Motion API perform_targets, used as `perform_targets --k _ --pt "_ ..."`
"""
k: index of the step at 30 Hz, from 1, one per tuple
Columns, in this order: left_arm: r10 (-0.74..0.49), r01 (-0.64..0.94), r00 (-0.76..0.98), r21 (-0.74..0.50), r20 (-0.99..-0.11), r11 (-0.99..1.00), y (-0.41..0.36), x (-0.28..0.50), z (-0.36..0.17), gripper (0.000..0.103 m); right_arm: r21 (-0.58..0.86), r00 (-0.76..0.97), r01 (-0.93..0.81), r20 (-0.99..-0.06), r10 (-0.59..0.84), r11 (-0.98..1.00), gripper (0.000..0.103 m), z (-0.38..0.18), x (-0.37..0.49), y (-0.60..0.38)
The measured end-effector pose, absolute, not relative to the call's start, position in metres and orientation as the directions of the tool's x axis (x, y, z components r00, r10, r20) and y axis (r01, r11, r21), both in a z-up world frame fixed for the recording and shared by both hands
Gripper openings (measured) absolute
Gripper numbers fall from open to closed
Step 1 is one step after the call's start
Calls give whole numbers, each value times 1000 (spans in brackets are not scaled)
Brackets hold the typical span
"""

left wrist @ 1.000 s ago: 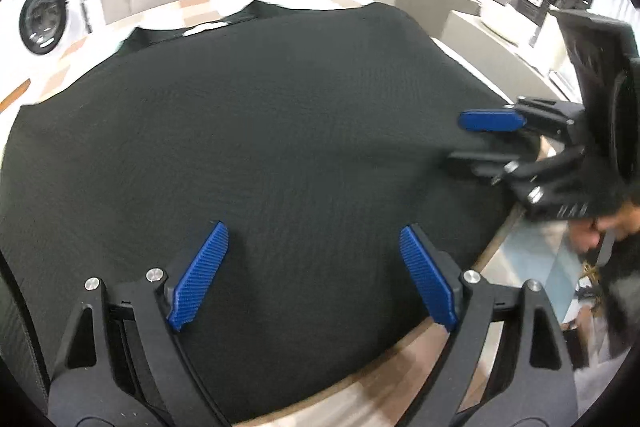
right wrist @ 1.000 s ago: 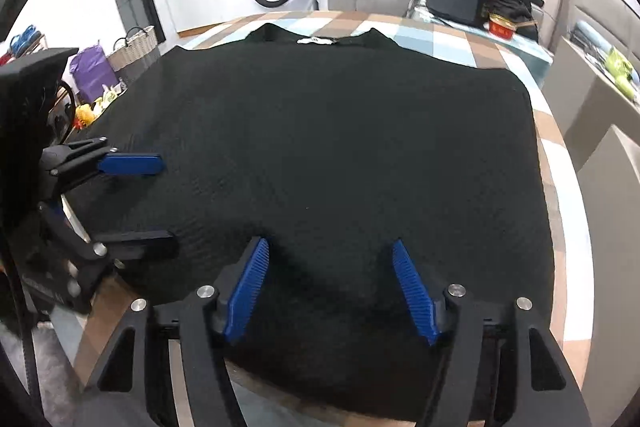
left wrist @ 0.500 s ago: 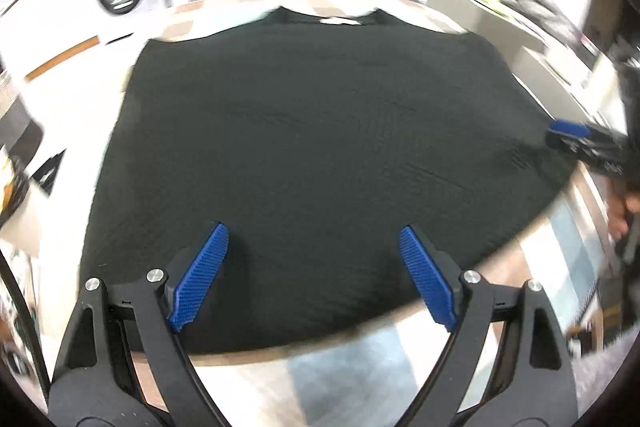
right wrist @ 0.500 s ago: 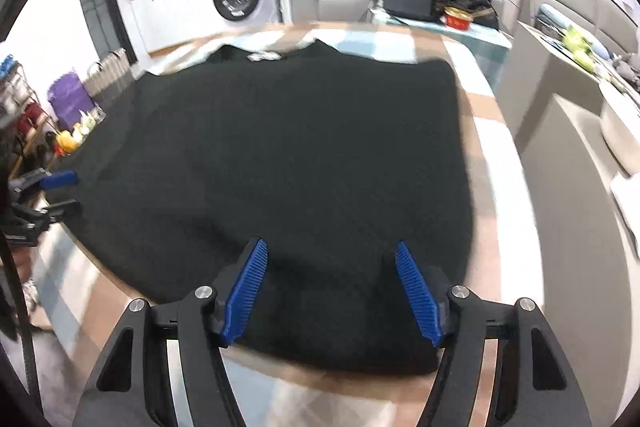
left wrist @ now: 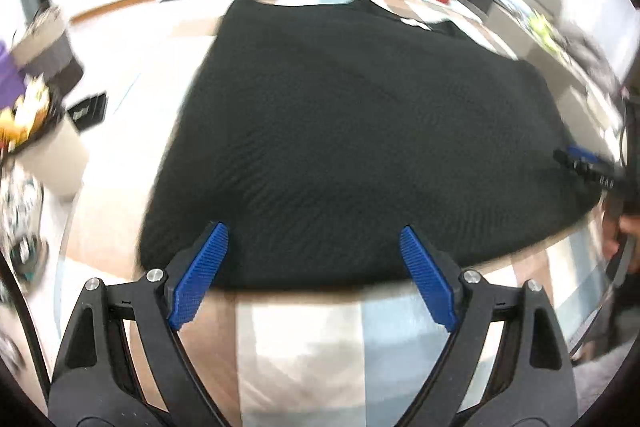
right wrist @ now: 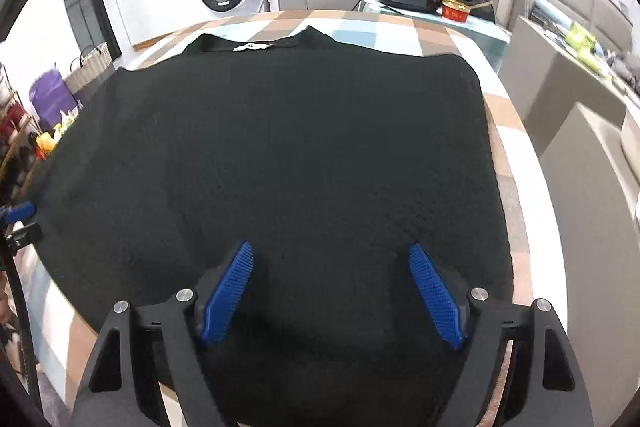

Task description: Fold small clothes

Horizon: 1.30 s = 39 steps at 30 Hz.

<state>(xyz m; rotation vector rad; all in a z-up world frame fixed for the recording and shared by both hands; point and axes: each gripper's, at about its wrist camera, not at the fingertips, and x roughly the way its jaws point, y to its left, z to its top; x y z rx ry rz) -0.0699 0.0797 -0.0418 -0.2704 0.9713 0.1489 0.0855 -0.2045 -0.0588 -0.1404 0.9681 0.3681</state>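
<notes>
Jaws spread on the left gripper [left wrist: 312, 275], opening on the right gripper [right wrist: 332, 291] — black knit garment [right wrist: 280, 155] lies flat ahead, hem nearest both, collar far across the checked bench [right wrist: 400, 31].

A matt black knitted cloth with a fine ribbed texture is being shown by the garment [right wrist: 280, 155]. A smooth checked covering is being displayed by the table [right wrist: 404, 35]. Ridged blue pads [right wrist: 436, 295] on matt black plastic, with shiny metal screws, are being shown by the right gripper [right wrist: 330, 291] and the left gripper [left wrist: 312, 275].
</notes>
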Motion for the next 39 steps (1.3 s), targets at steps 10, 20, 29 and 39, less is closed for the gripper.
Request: perform_targets --k 10,20,29,39 --pt "30 -384 565 -230 -825 894 96 -95 -49 87 119 486 -366 -821 299 923 84 -59 94 -201" --pt "62 -395 543 -189 -838 899 93 -108 -51 88 113 496 -336 -823 278 935 84 -55 88 -210" --pt "195 -439 535 -73 -822 895 91 -74 -58 96 113 482 -370 -825 294 922 85 -57 94 -197" --pt "130 -488 629 -260 -767 833 112 -45 -49 15 129 488 -335 -823 289 933 85 -55 87 -205"
